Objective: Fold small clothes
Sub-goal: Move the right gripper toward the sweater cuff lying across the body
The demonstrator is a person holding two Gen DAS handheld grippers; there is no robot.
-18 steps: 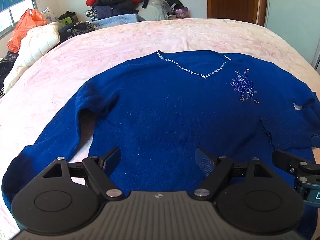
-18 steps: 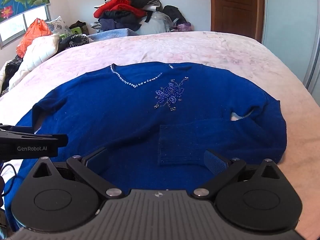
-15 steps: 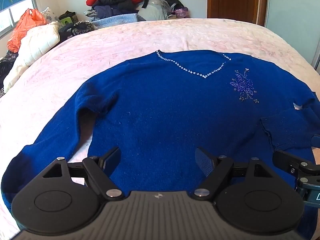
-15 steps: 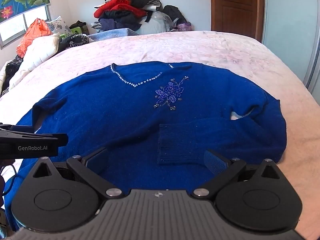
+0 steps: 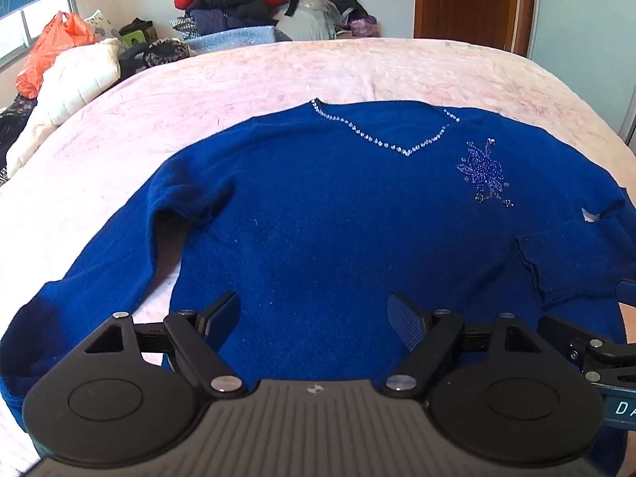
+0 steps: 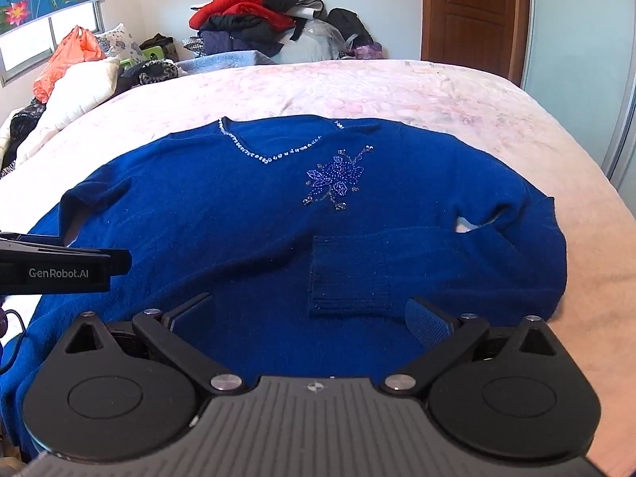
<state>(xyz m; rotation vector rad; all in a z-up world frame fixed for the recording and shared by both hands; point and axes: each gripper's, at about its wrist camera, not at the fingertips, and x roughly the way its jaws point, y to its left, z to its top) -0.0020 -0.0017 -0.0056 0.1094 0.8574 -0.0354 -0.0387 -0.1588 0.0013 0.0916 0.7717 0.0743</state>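
One sleeve [image 6: 381, 274] of the blue sweater [image 5: 338, 230] lies folded across its body on the bed [image 5: 278, 75]; the other sleeve [image 5: 99, 278] remains spread. Left gripper [image 5: 314, 314] and right gripper [image 6: 314, 314]: fingers apart, empty.

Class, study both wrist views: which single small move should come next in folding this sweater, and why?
Probably the left gripper should reach for the left sleeve: it lies spread on the bed, while the right sleeve is already folded across the sweater. Both grippers are open.

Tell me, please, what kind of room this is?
Most likely a bedroom in a home: a blue sweater lies on a wide bed, clothes are piled by the far wall, beside a wooden door.
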